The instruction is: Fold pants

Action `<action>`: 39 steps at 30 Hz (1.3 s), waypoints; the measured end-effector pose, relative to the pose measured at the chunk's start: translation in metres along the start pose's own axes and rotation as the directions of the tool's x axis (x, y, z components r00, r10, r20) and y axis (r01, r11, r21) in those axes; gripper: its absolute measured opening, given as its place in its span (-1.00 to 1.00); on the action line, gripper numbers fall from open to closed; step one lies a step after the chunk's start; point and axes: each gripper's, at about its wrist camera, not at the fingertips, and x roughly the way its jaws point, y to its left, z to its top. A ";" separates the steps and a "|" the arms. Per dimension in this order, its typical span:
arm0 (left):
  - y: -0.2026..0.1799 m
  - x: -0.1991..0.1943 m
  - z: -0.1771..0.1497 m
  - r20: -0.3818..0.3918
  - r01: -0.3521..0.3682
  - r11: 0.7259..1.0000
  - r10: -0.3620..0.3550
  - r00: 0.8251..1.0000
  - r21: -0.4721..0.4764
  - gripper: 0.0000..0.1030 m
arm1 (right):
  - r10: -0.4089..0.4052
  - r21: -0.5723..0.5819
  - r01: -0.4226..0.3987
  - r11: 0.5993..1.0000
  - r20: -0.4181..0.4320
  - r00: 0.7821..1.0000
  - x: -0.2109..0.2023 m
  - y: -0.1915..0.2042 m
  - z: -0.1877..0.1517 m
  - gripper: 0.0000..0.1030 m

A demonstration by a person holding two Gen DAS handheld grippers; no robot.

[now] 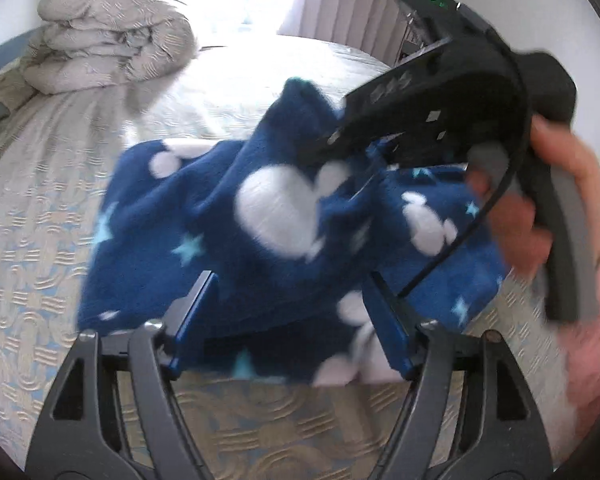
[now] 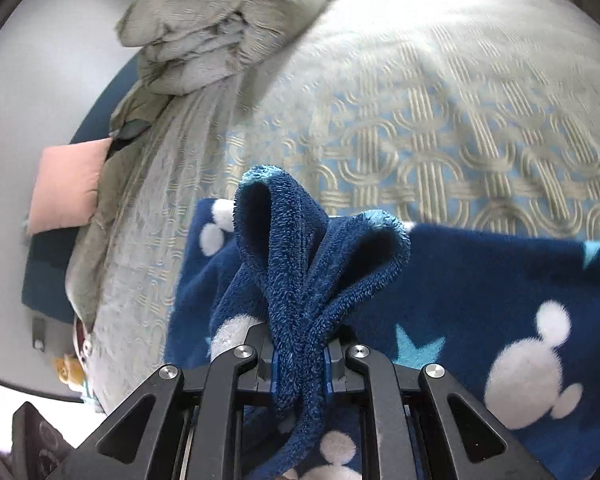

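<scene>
Right wrist view: the right gripper point(image 2: 300, 356) pinches a bunched fold of the pants point(image 2: 480, 280); the left gripper point(image 1: 296, 320) gapes wide, holding nothing.

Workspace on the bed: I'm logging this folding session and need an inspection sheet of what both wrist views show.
Surface: bed with a patterned beige and pale blue cover.
Job's things: blue fleece pants with white shapes and stars, partly lifted off the cover.
Clutter: folded duvet at the far end; pink cushion beside the bed.
Grippers: left tongs open, pants beyond the tips, nothing pinched; right tongs shut on a bunched edge of the pants.
Cables: black cable looping along the right tool.
Surroundings: curtains by a bright window; a person's hand on the right tool.
</scene>
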 end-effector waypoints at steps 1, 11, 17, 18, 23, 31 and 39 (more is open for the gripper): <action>0.005 -0.003 -0.005 -0.002 -0.024 1.000 0.024 1.000 0.019 0.50 | 0.017 0.001 -0.017 1.000 0.001 1.000 -0.003 0.001 0.000 -0.73; 0.048 0.006 -0.018 -0.002 -0.218 0.971 0.219 0.976 0.100 0.58 | 0.128 0.084 -0.128 0.988 0.004 0.992 -0.019 0.004 0.011 -0.72; 0.081 0.025 -0.018 -0.027 -0.333 0.940 0.336 0.941 0.080 0.58 | 0.161 0.096 -0.161 0.982 0.012 0.987 -0.027 0.010 0.014 -0.72; 0.085 0.025 -0.018 -0.035 -0.340 0.938 0.343 0.939 0.072 0.58 | 0.166 0.091 -0.167 0.982 0.013 0.986 -0.029 0.012 0.015 -0.72; 0.120 0.023 -0.028 -0.061 -0.368 0.930 0.367 0.928 -0.014 0.58 | 0.179 0.054 -0.180 0.982 0.021 0.984 -0.035 0.031 0.020 -0.72; 0.145 0.017 -0.044 -0.046 -0.365 0.921 0.363 0.931 -0.135 0.62 | 0.195 0.017 -0.195 0.981 0.005 0.981 -0.027 0.057 0.023 -0.72; 0.134 0.030 -0.039 -0.017 -0.208 0.962 0.208 0.978 -0.179 0.56 | 0.184 0.006 -0.184 0.983 -0.003 0.983 -0.020 0.072 0.027 -0.72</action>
